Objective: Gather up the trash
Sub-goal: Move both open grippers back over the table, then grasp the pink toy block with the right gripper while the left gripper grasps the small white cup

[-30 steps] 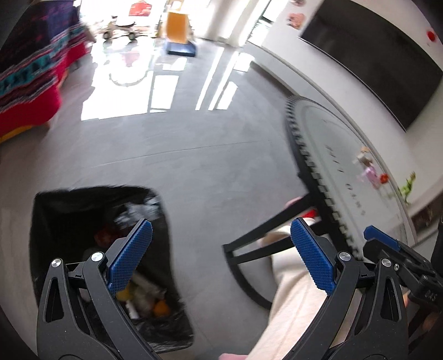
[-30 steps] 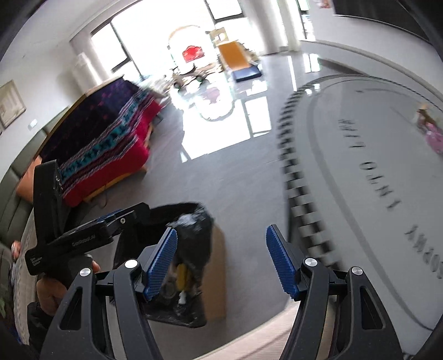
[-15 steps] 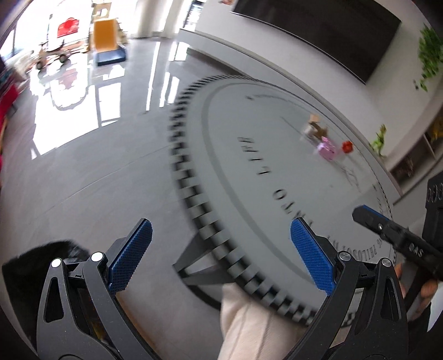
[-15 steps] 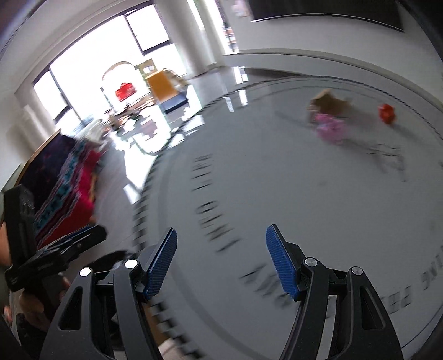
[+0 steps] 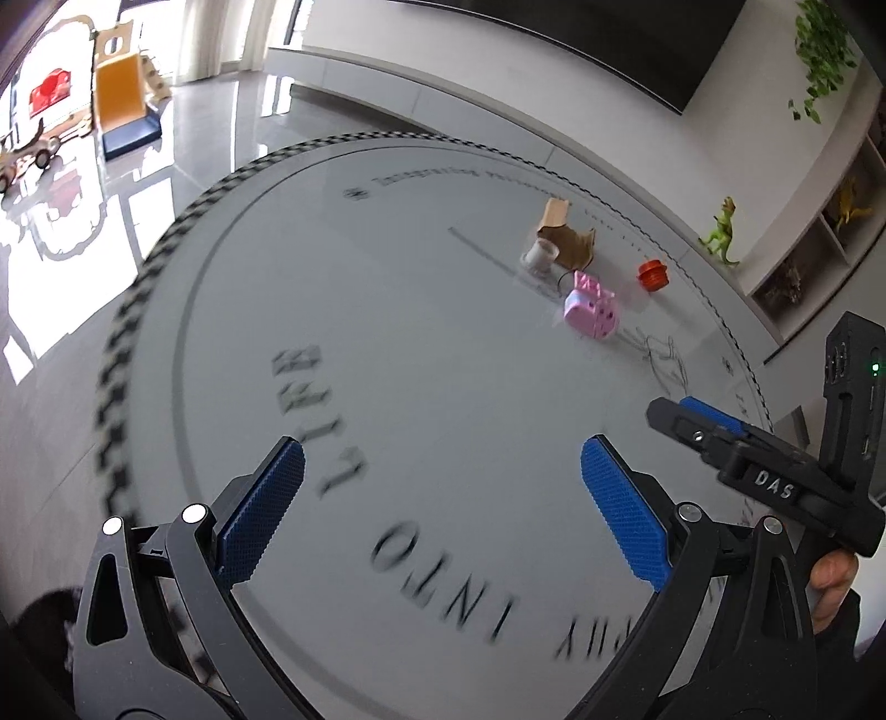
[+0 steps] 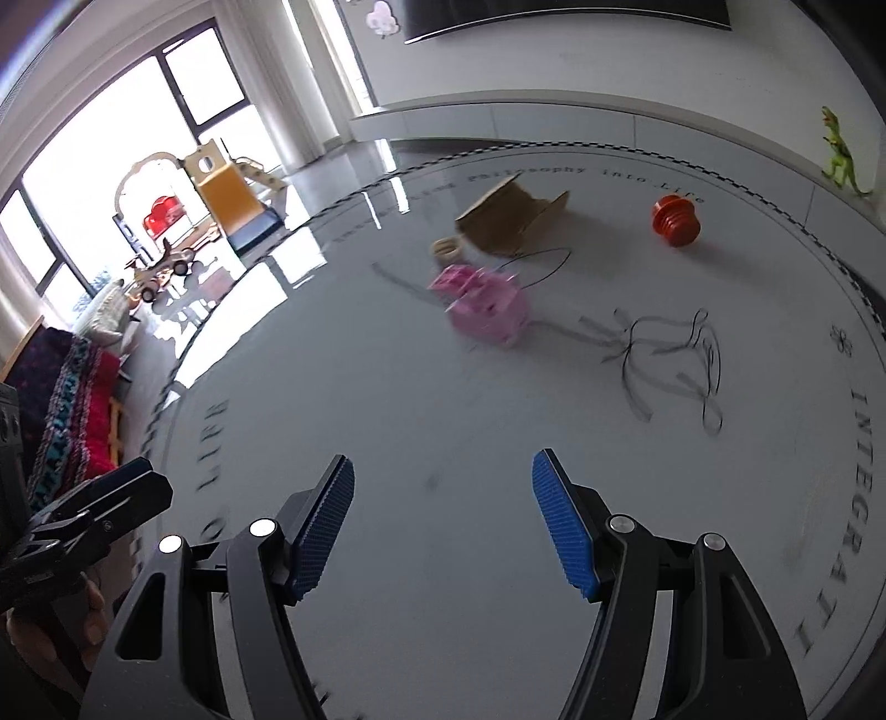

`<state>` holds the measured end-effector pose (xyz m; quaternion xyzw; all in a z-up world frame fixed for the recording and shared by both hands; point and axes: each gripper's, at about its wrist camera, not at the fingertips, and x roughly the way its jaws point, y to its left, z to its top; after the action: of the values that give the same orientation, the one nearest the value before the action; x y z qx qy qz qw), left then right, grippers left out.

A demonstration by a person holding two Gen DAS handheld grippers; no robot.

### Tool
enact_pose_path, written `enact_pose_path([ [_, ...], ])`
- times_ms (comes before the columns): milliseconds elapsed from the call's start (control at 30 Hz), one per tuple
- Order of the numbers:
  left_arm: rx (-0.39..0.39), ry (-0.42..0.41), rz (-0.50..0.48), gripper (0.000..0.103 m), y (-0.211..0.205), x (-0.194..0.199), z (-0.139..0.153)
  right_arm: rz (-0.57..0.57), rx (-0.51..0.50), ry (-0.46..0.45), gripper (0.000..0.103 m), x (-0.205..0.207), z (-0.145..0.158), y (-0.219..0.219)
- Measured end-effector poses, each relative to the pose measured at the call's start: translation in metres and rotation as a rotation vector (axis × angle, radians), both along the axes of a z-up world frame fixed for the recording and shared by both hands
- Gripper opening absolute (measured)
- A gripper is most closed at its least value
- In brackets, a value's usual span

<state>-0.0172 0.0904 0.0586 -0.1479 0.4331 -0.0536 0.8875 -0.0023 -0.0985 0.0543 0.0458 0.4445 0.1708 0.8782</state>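
Observation:
A round grey table [image 5: 387, 343] carries a pink carton [image 5: 590, 311], a torn brown paper bag [image 5: 567, 238], a small pale cup [image 5: 540, 256] and an orange lid-like piece [image 5: 653, 275] at its far side. The right wrist view shows the same carton [image 6: 487, 307], bag [image 6: 506, 219], cup [image 6: 447, 247] and orange piece [image 6: 674, 220]. My left gripper [image 5: 437, 504] is open and empty over the near table. My right gripper [image 6: 443, 526] is open and empty, well short of the carton; it also shows at the left wrist view's right edge [image 5: 720, 432].
A green toy dinosaur [image 5: 720, 230] stands on a white shelf behind the table. A dark TV [image 5: 581, 39] hangs on the far wall. A yellow toy slide [image 5: 119, 108] and a patterned red sofa [image 6: 66, 399] stand across the shiny floor. The bin's black bag edge [image 5: 39, 615] shows lower left.
Both grippers have swung away from the black trash bin and up over the round table. The table litter has come into view ahead. Both stay open.

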Motion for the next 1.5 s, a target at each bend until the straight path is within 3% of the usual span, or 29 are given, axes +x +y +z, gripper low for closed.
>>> enact_pose_path([
  [167, 0.021, 0.023, -0.021, 0.097, -0.011, 0.041, -0.005, -0.023, -0.017, 0.0, 0.068, 0.038, -0.006, -0.001],
  [333, -0.01, 0.045, -0.034, 0.097, -0.016, 0.077, -0.009, -0.027, -0.035, 0.007, 0.068, 0.075, -0.016, 0.003],
  [533, 0.012, 0.046, -0.04, 0.097, -0.02, 0.105, -0.01, -0.021, -0.012, 0.024, 0.068, 0.098, -0.027, 0.003],
  [633, 0.024, 0.044, -0.039, 0.097, -0.021, 0.114, -0.011, -0.006, -0.01, 0.004, 0.062, 0.103, -0.027, 0.004],
  [667, 0.028, 0.044, -0.036, 0.097, -0.022, 0.118, -0.011, 0.014, 0.01, 0.002, 0.05, 0.104, -0.026, 0.005],
  [700, 0.03, 0.046, -0.034, 0.097, -0.023, 0.121, -0.011, 0.022, 0.023, 0.002, 0.045, 0.102, -0.026, 0.005],
  [800, 0.041, 0.041, -0.038, 0.097, -0.029, 0.132, -0.011, -0.013, -0.009, -0.013, 0.044, 0.098, -0.024, 0.002],
  [1267, 0.18, 0.026, -0.105, 0.096, -0.088, 0.188, -0.026, -0.105, 0.016, 0.009, 0.044, 0.088, -0.026, -0.056],
  [1333, 0.205, 0.015, -0.108, 0.09, -0.094, 0.195, -0.026, -0.103, 0.018, 0.006, 0.044, 0.086, -0.026, -0.059],
  [1400, 0.217, 0.007, -0.13, 0.064, -0.101, 0.203, -0.028, -0.104, 0.016, 0.004, 0.044, 0.086, -0.025, -0.058],
  [1500, 0.238, 0.009, -0.143, 0.035, -0.103, 0.208, -0.033, -0.103, 0.013, 0.003, 0.044, 0.084, -0.024, -0.058],
])
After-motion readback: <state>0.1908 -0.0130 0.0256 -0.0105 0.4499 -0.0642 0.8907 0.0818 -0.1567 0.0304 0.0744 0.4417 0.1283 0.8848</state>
